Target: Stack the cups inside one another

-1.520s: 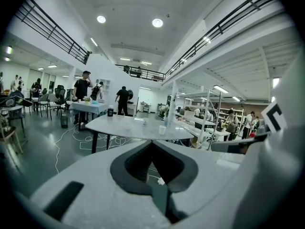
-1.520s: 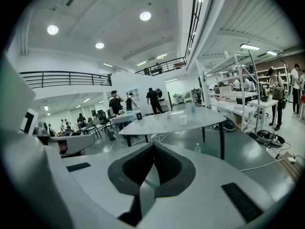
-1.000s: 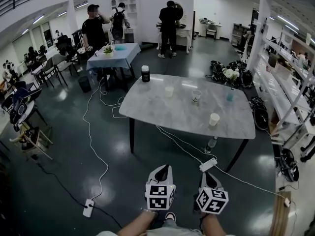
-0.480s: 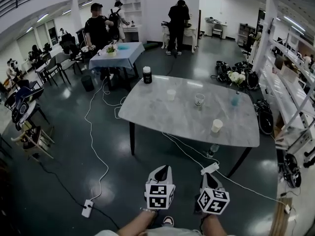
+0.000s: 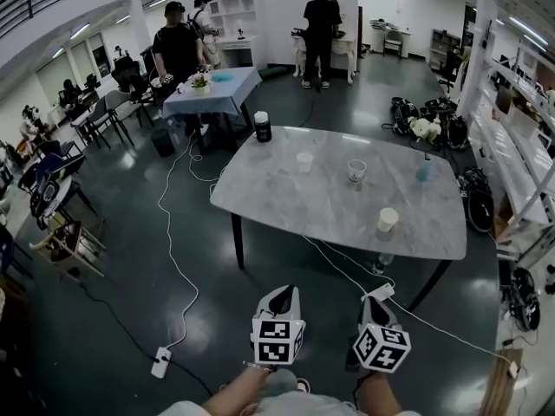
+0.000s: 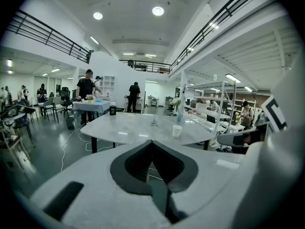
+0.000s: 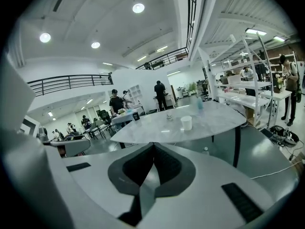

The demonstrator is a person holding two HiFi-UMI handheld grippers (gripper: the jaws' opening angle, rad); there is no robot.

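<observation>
The grey marble-patterned counter [image 5: 286, 206] looks slightly nearer in the head view than a second ago, so the person is closing in on it. The left hand-held gripper [image 5: 283, 295] and right hand-held gripper [image 5: 373, 305] are each pressed together on nothing, well short of the counter. A white paper cup [image 5: 387, 220] stands by the counter's near edge. A pale translucent cup [image 5: 304, 161] and a printed clear cup [image 5: 356, 171] stand toward its far side, all apart. Stacking looks unstarted.

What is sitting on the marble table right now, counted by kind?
Cups: 3 (white cup, pale cup, clear cup)
Dark jar with white lid: 1
Blue bottle: 1
Total: 5
</observation>
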